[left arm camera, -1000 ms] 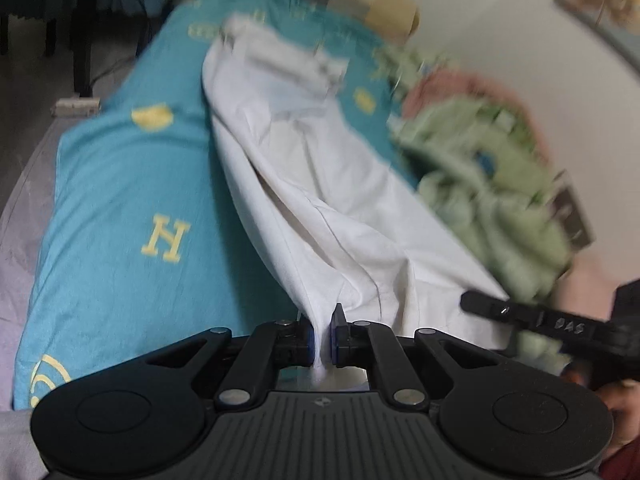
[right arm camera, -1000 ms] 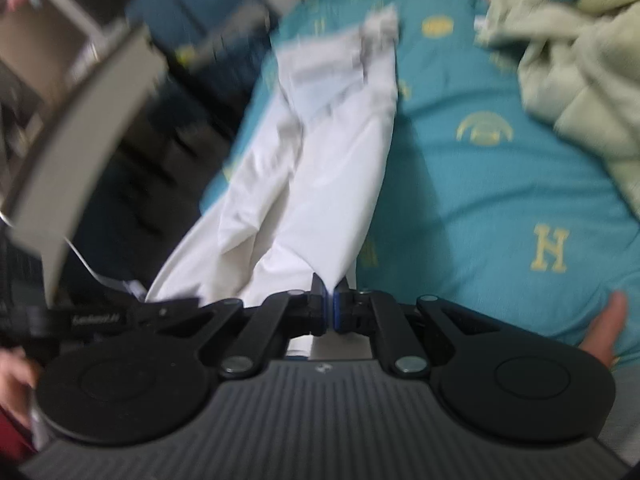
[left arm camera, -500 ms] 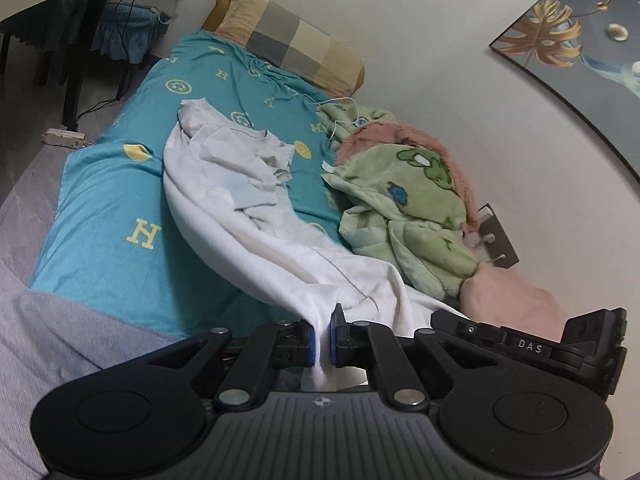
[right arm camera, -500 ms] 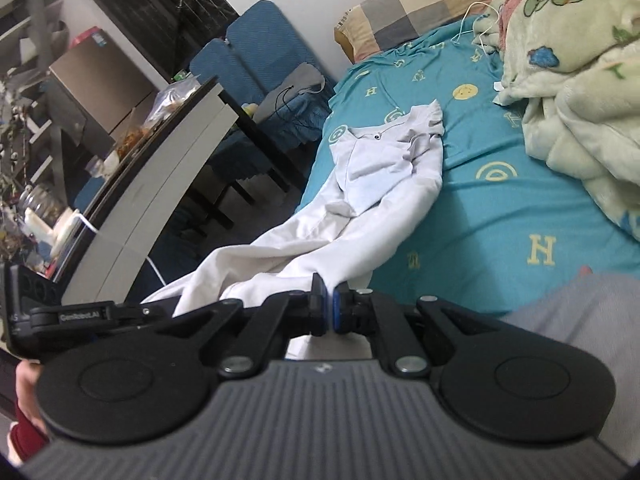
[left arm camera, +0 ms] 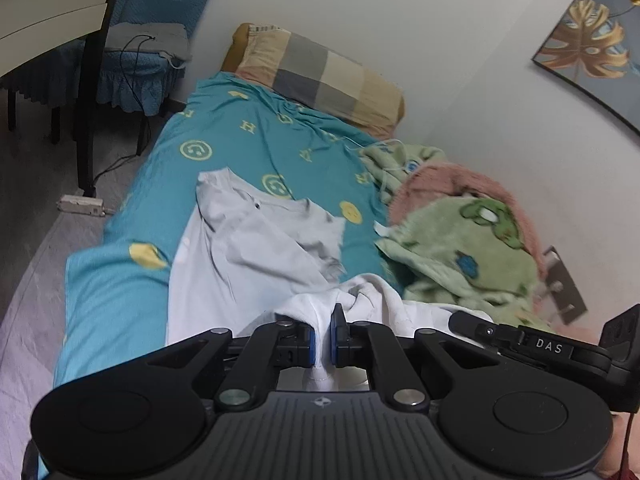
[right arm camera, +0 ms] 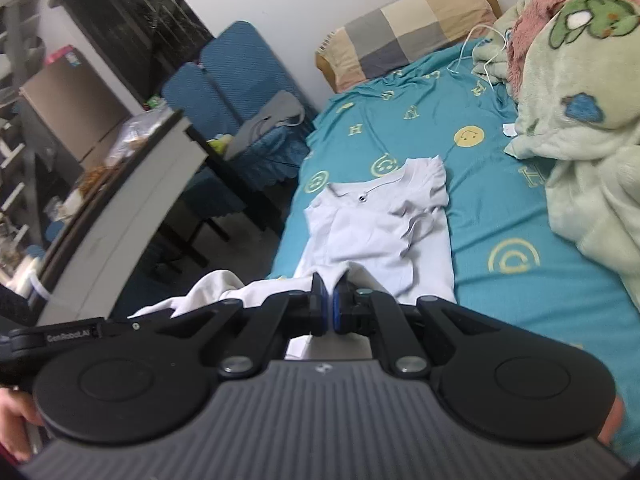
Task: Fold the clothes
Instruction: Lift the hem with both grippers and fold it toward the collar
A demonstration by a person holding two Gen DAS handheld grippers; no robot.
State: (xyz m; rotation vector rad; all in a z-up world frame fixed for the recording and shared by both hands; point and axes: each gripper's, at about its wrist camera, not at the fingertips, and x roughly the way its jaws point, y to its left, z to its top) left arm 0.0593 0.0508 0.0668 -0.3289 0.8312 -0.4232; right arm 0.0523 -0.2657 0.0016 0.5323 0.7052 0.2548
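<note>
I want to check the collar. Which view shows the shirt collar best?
The right wrist view: the shirt collar and its button are sharp. The left wrist view shows the shirt collar too, but blurred.

Right tongs [right arm camera: 327, 306] clamped on white shirt [right arm camera: 376, 232]; collar end flat on teal bedsheet [right arm camera: 520, 216]

– Where's the shirt [left arm camera: 256, 248]?

– On the bed [left arm camera: 224, 136], collar end toward the pillow [left arm camera: 320, 76], near end pinched in the 2 grippers, left [left arm camera: 322, 334] and right [right arm camera: 327, 304].

– And the blanket [left arm camera: 460, 240]?

– Heaped right of the shirt, against the wall [left arm camera: 400, 20]. The picture [left arm camera: 592, 48] hangs above it.

– Left of the bed?

– A chair [right arm camera: 240, 76], with the table [right arm camera: 132, 184] in front of it.
</note>
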